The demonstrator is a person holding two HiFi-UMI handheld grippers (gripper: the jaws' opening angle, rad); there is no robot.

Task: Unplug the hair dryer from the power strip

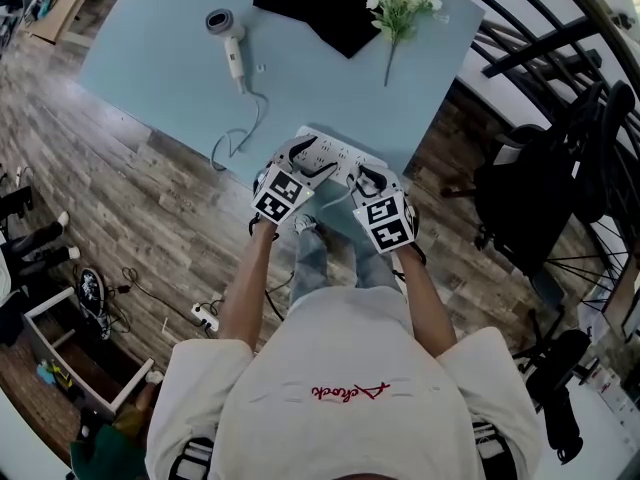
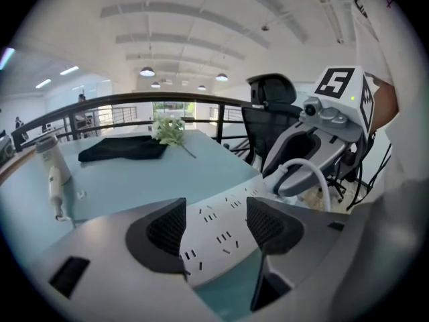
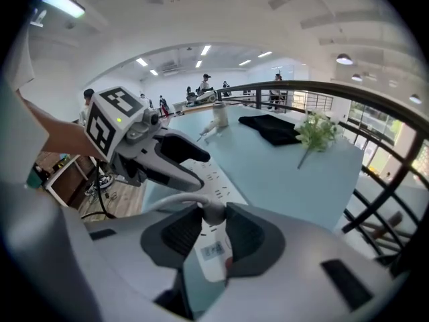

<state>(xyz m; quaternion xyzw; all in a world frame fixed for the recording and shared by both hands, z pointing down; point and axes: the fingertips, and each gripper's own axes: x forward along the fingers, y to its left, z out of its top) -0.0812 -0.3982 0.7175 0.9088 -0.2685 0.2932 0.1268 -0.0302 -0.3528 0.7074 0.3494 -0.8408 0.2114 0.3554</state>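
A white power strip [image 1: 335, 151] lies at the near edge of the pale blue table [image 1: 150, 68]. My left gripper [image 1: 300, 158] holds its left end; in the left gripper view its pads [image 2: 167, 230] sit against the strip [image 2: 214, 237]. My right gripper [image 1: 365, 176] is shut on a white plug [image 3: 214, 213] seated in the strip [image 3: 213, 180]. The plug's white cable [image 1: 240, 133] loops off the table edge and back to the white hair dryer [image 1: 228, 38], which lies farther back on the table.
A black cloth [image 1: 330, 3] and a bunch of white flowers [image 1: 398, 8] lie at the table's far side. A black office chair [image 1: 540, 188] and a dark railing stand to the right. Another power strip [image 1: 205, 316] lies on the wooden floor.
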